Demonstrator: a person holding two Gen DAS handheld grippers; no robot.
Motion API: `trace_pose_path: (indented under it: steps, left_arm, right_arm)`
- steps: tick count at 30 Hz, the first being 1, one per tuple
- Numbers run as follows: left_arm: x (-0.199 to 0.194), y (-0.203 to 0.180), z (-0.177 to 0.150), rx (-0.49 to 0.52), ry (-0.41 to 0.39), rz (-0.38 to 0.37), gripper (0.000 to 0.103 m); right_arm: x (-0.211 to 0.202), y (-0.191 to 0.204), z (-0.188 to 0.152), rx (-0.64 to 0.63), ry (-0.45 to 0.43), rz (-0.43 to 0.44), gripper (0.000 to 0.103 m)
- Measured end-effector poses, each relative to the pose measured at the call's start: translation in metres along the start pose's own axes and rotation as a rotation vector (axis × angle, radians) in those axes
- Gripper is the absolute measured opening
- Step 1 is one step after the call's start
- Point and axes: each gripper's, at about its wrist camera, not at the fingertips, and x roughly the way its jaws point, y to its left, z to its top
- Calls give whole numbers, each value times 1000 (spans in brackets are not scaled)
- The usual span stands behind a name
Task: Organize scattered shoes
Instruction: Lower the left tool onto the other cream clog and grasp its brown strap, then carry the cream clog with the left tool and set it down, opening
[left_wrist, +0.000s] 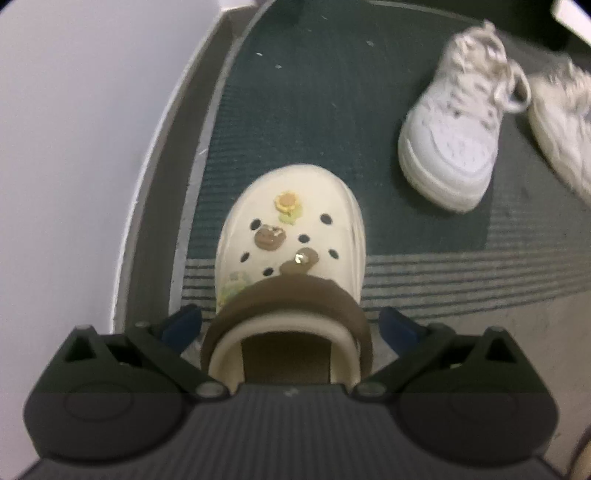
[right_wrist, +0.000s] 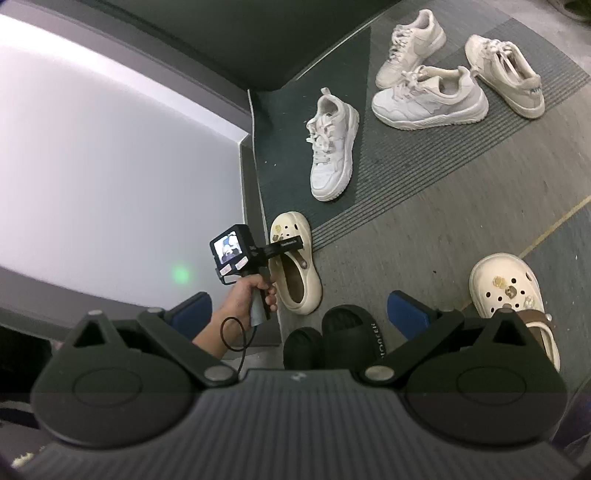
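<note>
A cream clog (left_wrist: 291, 236) with charms and a brown strap lies on the dark mat, toe pointing away. My left gripper (left_wrist: 291, 325) is open, its blue fingers on either side of the clog's heel opening. The same clog shows in the right wrist view (right_wrist: 291, 266) with the left gripper over it. Its mate, a second cream clog (right_wrist: 509, 295), lies to the right. My right gripper (right_wrist: 299, 314) is open and empty, above a pair of black slides (right_wrist: 340, 332).
Several white sneakers (right_wrist: 332, 147) lie scattered on the mat (right_wrist: 388, 166); one (left_wrist: 454, 125) is right of the clog. A white wall (right_wrist: 110, 166) with a grey baseboard runs along the left.
</note>
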Motion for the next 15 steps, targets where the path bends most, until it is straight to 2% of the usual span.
trace_pose_path:
  steps: [4,7,15]
  left_arm:
    - [-3,-12,-2,57,-17,44,84]
    - [-13,-29,-6,165,-36,78,82]
    - [-58,-95,-20,405,-136,41,82]
  right_arm:
    - [-7,-1,1,4,-9,7,103]
    - [-15,-2,2,11,-20,18,103]
    - [-47,-4,-2,10,-84,53,103]
